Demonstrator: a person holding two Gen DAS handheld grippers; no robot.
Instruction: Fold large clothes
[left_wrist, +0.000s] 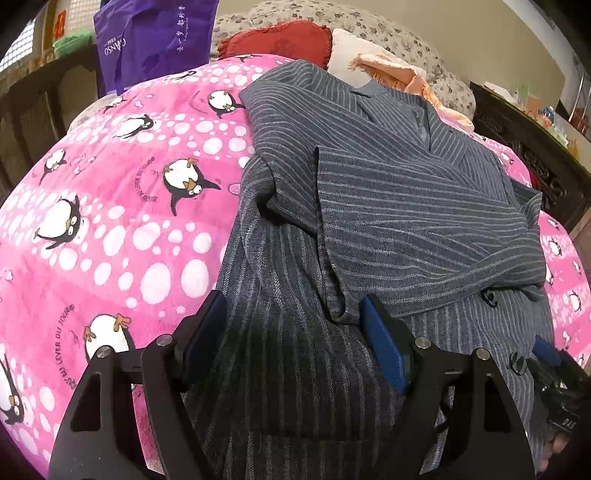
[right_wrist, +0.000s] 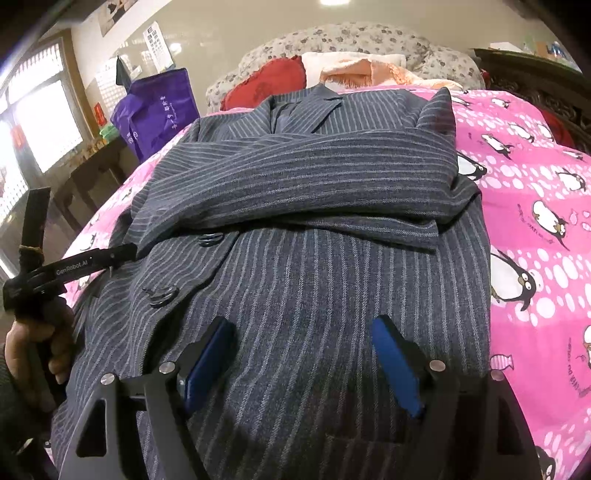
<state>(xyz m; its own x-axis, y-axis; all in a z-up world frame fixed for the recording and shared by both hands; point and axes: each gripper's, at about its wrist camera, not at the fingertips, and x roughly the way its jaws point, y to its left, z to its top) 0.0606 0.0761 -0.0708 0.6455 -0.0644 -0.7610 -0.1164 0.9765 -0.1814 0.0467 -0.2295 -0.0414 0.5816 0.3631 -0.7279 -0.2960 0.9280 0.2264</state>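
Observation:
A grey pinstriped suit jacket (left_wrist: 388, 206) lies front up on a pink penguin blanket (left_wrist: 110, 221), collar far, hem near. Both sleeves are folded across its chest. My left gripper (left_wrist: 291, 325) is open just above the jacket's lower left part, its blue pads (left_wrist: 380, 347) spread over the cloth. In the right wrist view the jacket (right_wrist: 314, 221) fills the middle. My right gripper (right_wrist: 303, 354) is open above the lower right front panel. The left gripper's body (right_wrist: 74, 266) and the hand holding it show at the left edge.
Red (left_wrist: 280, 40), white and peach pillows (right_wrist: 354, 70) and a flowered bolster (right_wrist: 351, 37) lie beyond the collar. A purple bag (right_wrist: 159, 110) stands at the bed's left side by a dark bench. Dark carved furniture (left_wrist: 528, 147) runs along the right.

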